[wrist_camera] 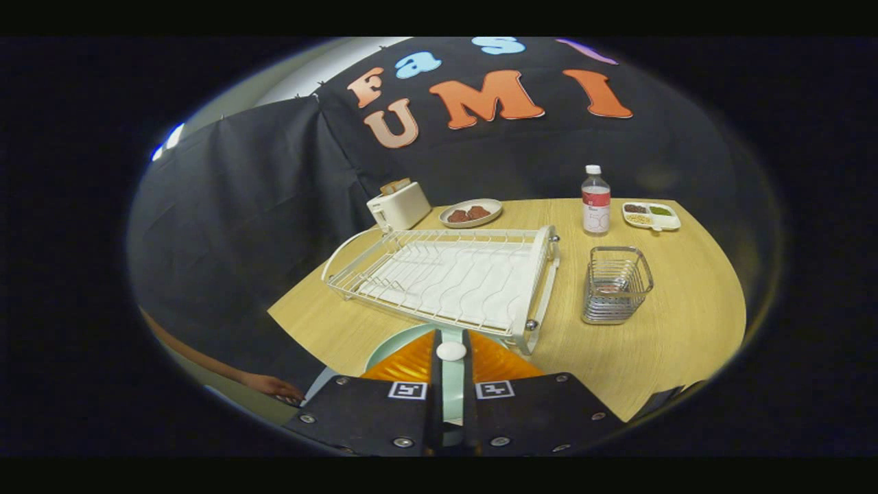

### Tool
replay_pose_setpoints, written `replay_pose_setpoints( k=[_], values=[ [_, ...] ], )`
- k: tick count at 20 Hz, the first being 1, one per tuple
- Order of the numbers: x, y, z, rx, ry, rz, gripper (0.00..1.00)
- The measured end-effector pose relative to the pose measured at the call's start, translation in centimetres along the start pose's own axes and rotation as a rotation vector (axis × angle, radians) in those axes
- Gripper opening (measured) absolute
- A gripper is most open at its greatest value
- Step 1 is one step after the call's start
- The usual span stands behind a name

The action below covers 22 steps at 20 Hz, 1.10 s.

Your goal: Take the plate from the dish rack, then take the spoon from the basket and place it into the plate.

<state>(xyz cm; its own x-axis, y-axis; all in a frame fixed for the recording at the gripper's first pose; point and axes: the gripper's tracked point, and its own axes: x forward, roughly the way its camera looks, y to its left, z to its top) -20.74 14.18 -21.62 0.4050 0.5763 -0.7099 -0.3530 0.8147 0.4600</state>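
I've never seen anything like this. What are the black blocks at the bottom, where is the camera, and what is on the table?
There is no robot here. A person carries a hand-held gripper, and the camera rides on it, looking forward along its two fingers. Those are the black blocks at the bottom. The fingers are nearly closed on a small white rounded piece, apparently the spoon, held just above a pale green plate. Beyond them on the wooden table are a white dish rack and a wire basket. Farther back stand a toaster, a dish of food, a bottle and a small divided tray.
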Motion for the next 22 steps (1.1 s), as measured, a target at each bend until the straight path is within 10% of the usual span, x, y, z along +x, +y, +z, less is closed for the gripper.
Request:
replay_pose_setpoints(
  k=[14,22],
  values=[
    [1.1,-2.8,-7.8,0.099,0.184,-0.010,0.24],
    [-1.7,-5.4,0.6,0.142,-0.007,-0.115,0.52]
  ],
)
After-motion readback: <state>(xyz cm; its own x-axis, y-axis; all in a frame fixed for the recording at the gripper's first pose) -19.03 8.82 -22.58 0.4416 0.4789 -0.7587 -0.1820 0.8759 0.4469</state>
